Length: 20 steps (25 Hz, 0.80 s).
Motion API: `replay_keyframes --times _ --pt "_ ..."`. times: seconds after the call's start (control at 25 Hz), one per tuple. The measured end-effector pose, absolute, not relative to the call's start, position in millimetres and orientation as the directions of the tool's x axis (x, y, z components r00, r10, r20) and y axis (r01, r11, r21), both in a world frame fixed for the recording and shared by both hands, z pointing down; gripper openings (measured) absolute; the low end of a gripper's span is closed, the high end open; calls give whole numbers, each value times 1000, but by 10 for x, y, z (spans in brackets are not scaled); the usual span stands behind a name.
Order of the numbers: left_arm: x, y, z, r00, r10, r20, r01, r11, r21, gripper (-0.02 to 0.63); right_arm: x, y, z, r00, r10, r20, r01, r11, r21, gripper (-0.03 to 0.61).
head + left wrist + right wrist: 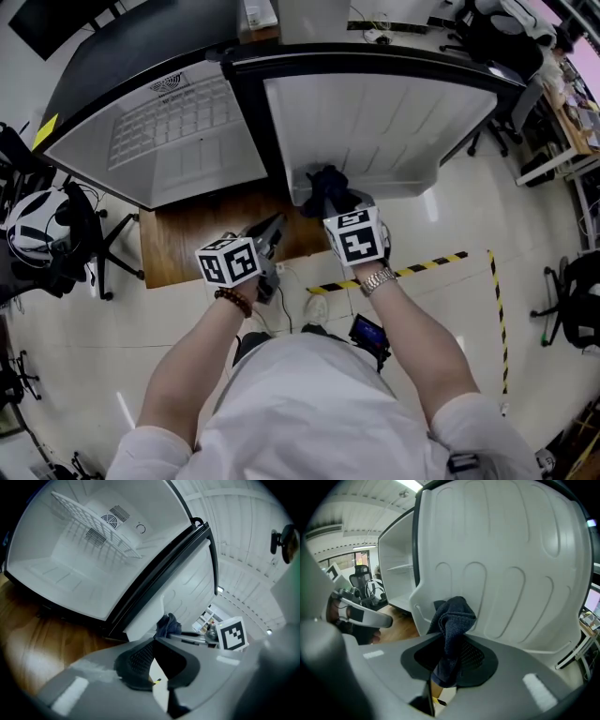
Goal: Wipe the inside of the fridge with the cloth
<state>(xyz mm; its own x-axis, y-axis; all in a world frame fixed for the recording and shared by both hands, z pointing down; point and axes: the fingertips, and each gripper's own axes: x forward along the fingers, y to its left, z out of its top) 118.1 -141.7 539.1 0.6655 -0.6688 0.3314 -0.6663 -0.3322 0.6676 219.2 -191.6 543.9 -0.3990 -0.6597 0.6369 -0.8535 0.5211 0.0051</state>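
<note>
The fridge (178, 141) stands open, its white compartment (70, 559) holding a wire shelf (93, 522). Its open door (384, 122) shows a ribbed white inner lining (501, 564). My right gripper (447, 663) is shut on a dark blue cloth (452, 630), whose bunched end touches the low ledge of the door lining (328, 187). My left gripper (152, 660) is shut and empty, held to the left of the right one (277, 225), in front of the gap between compartment and door. From the left gripper view the cloth (168, 624) shows against the door.
A brown wooden board (187, 234) lies under the fridge. Yellow-black tape (412, 272) runs across the pale floor at the right. A helmet on a chair (33, 230) stands at the left, office chairs at the far right. A small device (367, 330) lies by the person's feet.
</note>
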Motion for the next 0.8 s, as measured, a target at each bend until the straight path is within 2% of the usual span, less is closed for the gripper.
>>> replay_keyframes --times 0.8 --pt "1497 -1383 5400 710 -619 336 -645 -380 663 3 4014 -2067 5360 -110 -763 637 -978 198 68 84"
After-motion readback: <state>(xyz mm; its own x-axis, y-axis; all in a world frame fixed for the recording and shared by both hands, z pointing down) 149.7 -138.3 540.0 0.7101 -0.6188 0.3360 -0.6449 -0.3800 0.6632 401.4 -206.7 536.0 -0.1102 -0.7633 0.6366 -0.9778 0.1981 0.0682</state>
